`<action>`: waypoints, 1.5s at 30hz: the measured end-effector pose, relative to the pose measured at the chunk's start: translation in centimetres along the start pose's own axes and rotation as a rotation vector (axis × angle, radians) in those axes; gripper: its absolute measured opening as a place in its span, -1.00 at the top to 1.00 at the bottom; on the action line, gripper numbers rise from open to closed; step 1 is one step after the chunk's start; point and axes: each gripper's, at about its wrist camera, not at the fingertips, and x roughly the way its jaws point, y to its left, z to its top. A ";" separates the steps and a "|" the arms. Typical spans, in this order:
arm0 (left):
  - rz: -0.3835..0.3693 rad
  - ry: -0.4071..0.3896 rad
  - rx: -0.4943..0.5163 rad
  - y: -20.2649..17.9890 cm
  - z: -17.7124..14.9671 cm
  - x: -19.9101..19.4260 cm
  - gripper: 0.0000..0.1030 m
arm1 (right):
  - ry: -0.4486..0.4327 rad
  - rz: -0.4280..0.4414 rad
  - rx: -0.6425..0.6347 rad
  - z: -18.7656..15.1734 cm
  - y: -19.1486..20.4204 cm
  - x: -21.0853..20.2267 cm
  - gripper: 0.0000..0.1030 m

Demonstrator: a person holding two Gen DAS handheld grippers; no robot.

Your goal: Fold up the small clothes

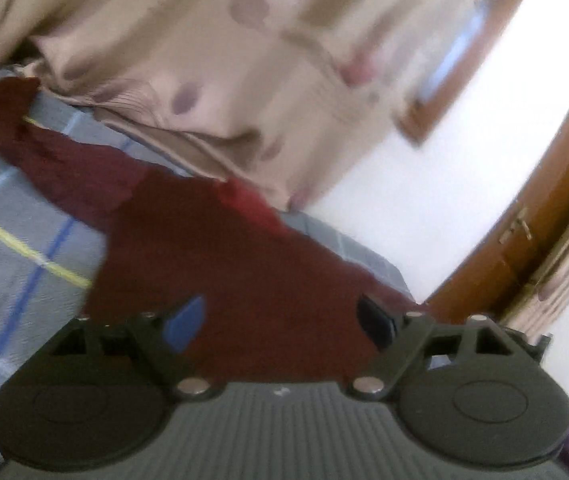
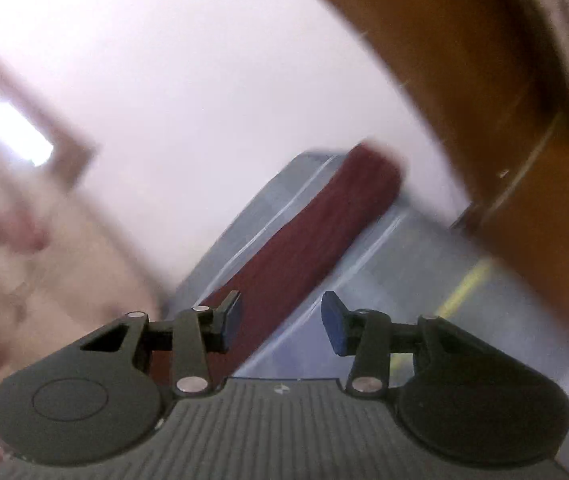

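The left gripper stood wide over the garment, nothing between its pads. The right gripper was partly open and empty, a sleeve running out ahead of it. The maroon garment lay spread on the bed, one sleeve reaching toward the curtain. It looked light, soft and limp; a pinch at a hem or sleeve end would probably serve best.
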 end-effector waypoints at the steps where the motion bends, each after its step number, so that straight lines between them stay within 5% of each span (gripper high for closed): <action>1: 0.014 0.008 0.015 -0.4 0.0 0.7 -0.64 | -0.011 -0.033 0.019 1.1 -0.9 1.1 0.09; 9: 0.111 0.060 -0.059 0.9 0.7 4.5 -0.64 | -0.004 -0.137 0.175 5.8 -6.2 9.7 0.09; 14: 0.167 0.078 -0.115 2.1 0.9 5.4 -0.64 | 0.016 -0.101 0.265 6.2 -7.1 13.4 0.10; 16: 0.175 0.086 -0.139 2.5 0.9 5.2 -0.64 | -0.033 -0.158 0.173 5.7 -5.4 13.4 0.73; 21: 0.174 0.099 -0.191 3.6 1.1 4.7 -0.64 | -0.151 -0.116 -0.162 5.3 3.5 11.5 0.72; 24: 0.161 0.075 -0.176 3.7 1.0 4.1 -0.64 | -0.127 0.063 -0.265 4.4 11.1 10.5 0.72; 33: 0.112 0.087 -0.184 4.7 0.7 3.4 -0.64 | 0.074 0.404 -0.461 -9.6 30.7 13.4 0.72; 41: 0.087 0.104 -0.203 6.6 0.7 2.6 -0.65 | 0.252 0.492 -0.470 -24.4 36.7 16.7 0.72; 45: 0.070 0.100 -0.208 7.3 0.7 2.3 -0.65 | 0.314 0.476 -0.522 -28.8 37.7 17.0 0.72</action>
